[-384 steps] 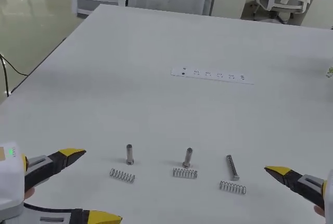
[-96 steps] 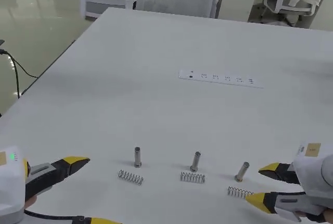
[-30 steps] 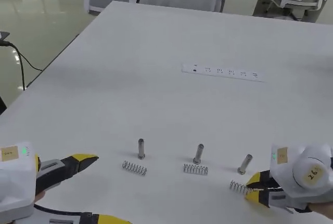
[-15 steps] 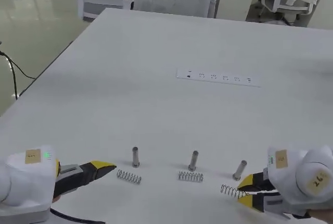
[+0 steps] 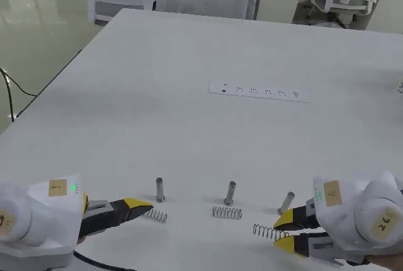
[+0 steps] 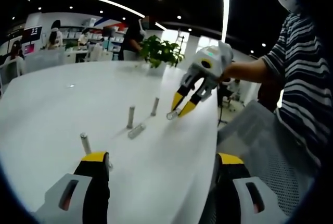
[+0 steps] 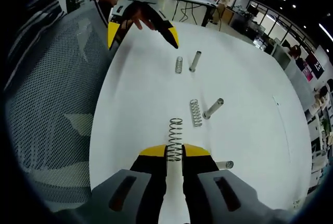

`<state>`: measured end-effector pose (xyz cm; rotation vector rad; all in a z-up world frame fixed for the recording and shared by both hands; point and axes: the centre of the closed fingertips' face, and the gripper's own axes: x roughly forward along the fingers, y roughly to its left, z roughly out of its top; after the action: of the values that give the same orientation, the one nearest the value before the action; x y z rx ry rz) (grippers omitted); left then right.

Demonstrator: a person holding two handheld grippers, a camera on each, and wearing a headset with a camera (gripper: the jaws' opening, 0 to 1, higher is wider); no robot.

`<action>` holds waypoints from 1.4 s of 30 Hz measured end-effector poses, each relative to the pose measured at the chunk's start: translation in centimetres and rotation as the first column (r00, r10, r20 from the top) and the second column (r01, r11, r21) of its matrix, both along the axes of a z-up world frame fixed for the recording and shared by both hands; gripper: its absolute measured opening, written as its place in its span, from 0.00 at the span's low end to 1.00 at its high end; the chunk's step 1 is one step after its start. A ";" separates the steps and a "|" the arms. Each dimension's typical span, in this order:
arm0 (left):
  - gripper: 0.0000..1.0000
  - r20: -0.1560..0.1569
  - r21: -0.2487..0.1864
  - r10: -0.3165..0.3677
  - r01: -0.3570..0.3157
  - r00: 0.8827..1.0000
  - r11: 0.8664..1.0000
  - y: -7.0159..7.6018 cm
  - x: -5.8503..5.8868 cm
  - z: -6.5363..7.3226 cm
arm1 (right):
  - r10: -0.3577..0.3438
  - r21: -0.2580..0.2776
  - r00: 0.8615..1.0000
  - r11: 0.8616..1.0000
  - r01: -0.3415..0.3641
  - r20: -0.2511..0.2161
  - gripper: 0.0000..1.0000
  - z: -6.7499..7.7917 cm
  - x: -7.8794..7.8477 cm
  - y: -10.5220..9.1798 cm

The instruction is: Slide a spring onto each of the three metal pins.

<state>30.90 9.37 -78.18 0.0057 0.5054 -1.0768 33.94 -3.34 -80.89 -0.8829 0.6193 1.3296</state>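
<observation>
1. Moved since about three seconds back: the right-hand silver wire coil spring (image 5: 264, 231), then loose on the white surface (image 5: 189, 126), now sits nipped in the right tool (image 5: 281, 233).
2. Right tool: yellow-tipped jaws narrow, pinching one end of that spring. The rest of the coil sticks out ahead, free.
3. Left tool (image 6: 162, 157): jaws wide, nothing between them. One yellow tip is just beside the left coil spring (image 5: 155, 215).
4. Three short grey metal pins stand in a row: left pin (image 5: 159, 190) and middle pin (image 5: 231, 192) upright, right pin (image 5: 286, 201) appearing to lean. None carries a spring yet.
5. Middle coil spring (image 5: 227, 212) lies flat just before the middle pin.
6. White power strip (image 5: 258, 91) lies farther back, well apart.
</observation>
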 end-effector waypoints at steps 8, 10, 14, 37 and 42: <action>0.73 0.011 -0.027 -0.068 0.068 0.998 0.997 -3.2 0.8 0.0 | 0.039 -0.007 0.999 0.999 -0.039 0.008 0.08 0.2 -0.9 0.5; 0.71 0.012 -0.029 -0.078 0.078 0.997 0.997 -4.0 1.0 0.0 | 0.039 -0.006 0.999 0.999 -0.039 0.007 0.08 0.2 -1.0 0.5; 0.66 0.011 -0.048 -0.102 0.102 0.995 0.994 -5.2 1.2 0.1 | 0.043 0.001 0.999 0.999 -0.043 0.004 0.08 0.4 -1.4 0.8; 0.28 0.047 -0.080 -0.197 0.200 0.979 0.976 -9.8 1.3 -0.1 | 0.070 0.039 0.997 0.997 -0.069 -0.016 0.08 1.0 -2.4 2.3; 0.21 0.059 -0.079 -0.205 0.209 0.977 0.975 -10.1 1.3 0.0 | 0.078 0.047 0.997 0.996 -0.078 -0.011 0.08 1.3 -2.4 2.4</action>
<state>32.23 -0.71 -78.21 0.0106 0.4195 -1.2989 31.54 -0.90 -79.54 -0.8683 0.5661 1.4155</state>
